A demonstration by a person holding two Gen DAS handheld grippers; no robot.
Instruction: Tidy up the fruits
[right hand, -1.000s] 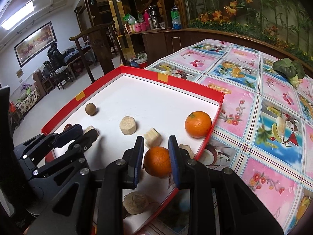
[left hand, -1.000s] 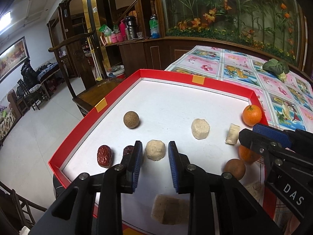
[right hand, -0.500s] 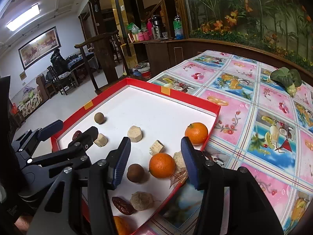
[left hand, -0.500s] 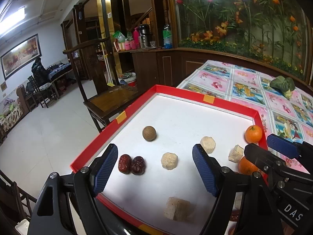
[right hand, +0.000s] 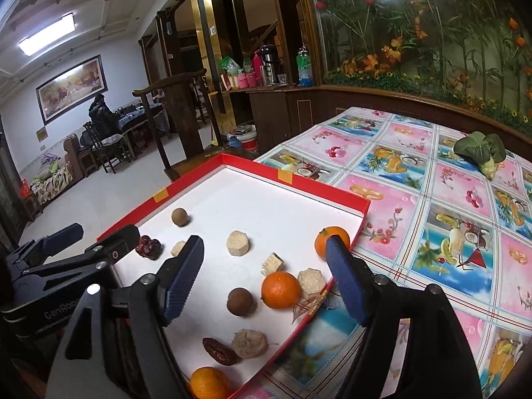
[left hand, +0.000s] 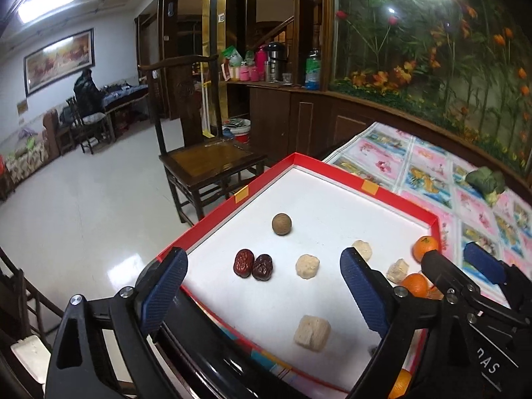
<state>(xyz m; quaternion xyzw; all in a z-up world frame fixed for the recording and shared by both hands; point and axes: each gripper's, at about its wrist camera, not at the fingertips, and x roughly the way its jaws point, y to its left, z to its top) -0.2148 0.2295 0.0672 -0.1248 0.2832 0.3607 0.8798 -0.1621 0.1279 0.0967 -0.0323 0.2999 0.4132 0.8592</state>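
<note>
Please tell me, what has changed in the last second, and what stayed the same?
Both claws opened and drew back. The left claw released a date beside the other date; the right claw let go of the orange. The other fruits in the red tray stayed put.

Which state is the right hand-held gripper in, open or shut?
Open. The right hand-held gripper has its blue-padded fingers spread wide apart, holding nothing; the round orange fruit lies free in the red-rimmed white tray.
</note>
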